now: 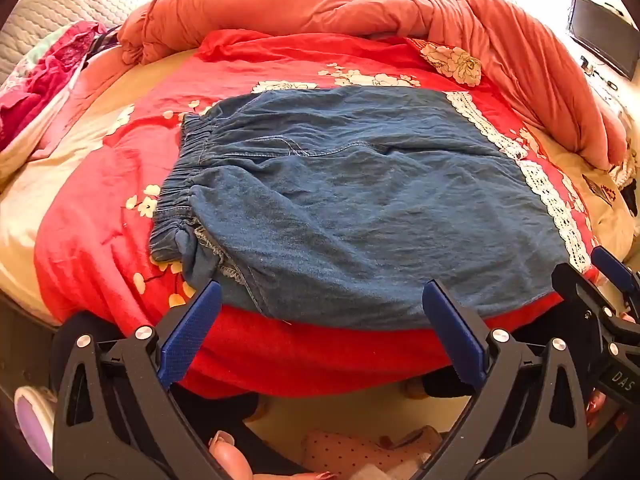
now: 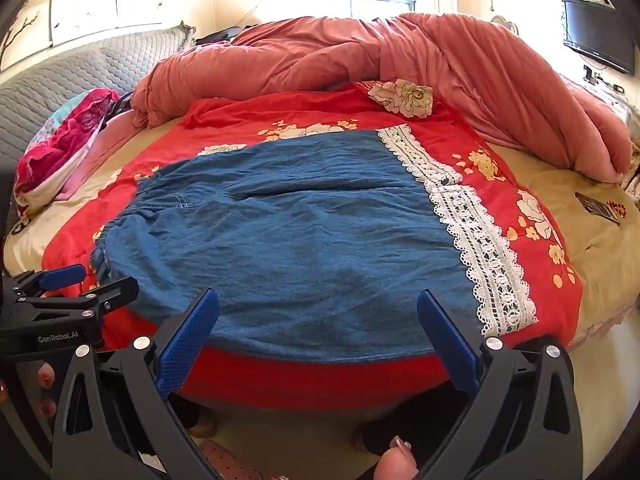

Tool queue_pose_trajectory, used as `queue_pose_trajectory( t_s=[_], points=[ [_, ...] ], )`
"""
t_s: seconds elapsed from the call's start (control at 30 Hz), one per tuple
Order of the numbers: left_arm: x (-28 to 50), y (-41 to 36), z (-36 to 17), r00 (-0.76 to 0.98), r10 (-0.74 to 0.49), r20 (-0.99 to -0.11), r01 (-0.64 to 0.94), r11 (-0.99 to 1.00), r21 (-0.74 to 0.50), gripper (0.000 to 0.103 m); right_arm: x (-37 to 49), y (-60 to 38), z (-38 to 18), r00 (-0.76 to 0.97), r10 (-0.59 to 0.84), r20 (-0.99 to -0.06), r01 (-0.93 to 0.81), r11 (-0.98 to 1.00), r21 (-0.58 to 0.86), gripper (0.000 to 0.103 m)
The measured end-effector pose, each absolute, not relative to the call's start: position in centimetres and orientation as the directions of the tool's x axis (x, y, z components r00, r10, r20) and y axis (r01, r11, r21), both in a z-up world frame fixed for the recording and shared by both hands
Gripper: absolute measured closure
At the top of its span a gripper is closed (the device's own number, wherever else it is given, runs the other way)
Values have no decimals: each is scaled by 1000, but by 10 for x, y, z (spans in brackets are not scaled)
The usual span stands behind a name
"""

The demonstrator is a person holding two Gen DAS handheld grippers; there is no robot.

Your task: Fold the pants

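The blue denim pants point(image 1: 340, 204) lie folded lengthwise on the red floral bedspread point(image 1: 100, 216), elastic waistband point(image 1: 188, 168) to the left and white lace hem point(image 1: 552, 196) to the right. They also show in the right wrist view point(image 2: 288, 240), lace hem point(image 2: 480, 248) at the right. My left gripper point(image 1: 322, 294) is open and empty, just in front of the pants' near edge. My right gripper point(image 2: 318, 302) is open and empty at the same edge. Each gripper shows at the side of the other's view.
A bunched salmon duvet point(image 2: 400, 60) lies across the back of the bed. A pink floral pillow point(image 2: 60, 144) is at the left by the quilted headboard point(image 2: 80, 68). A TV point(image 2: 600, 32) hangs at the right. The floor is below the bed's near edge.
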State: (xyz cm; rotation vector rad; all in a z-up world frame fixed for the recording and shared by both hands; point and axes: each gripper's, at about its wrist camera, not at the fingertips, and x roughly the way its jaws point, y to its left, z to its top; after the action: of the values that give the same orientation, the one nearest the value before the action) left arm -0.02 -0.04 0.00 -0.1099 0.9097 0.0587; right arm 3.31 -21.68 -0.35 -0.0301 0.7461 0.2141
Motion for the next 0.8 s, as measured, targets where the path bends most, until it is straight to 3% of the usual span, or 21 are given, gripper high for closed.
queue_pose_trajectory(
  t_s=[0.8],
  points=[
    [-4,1,5,619,-22,-785,-83,992,-93,8,27,-212,2,724,183,-665,-210,977,41,4]
  ],
)
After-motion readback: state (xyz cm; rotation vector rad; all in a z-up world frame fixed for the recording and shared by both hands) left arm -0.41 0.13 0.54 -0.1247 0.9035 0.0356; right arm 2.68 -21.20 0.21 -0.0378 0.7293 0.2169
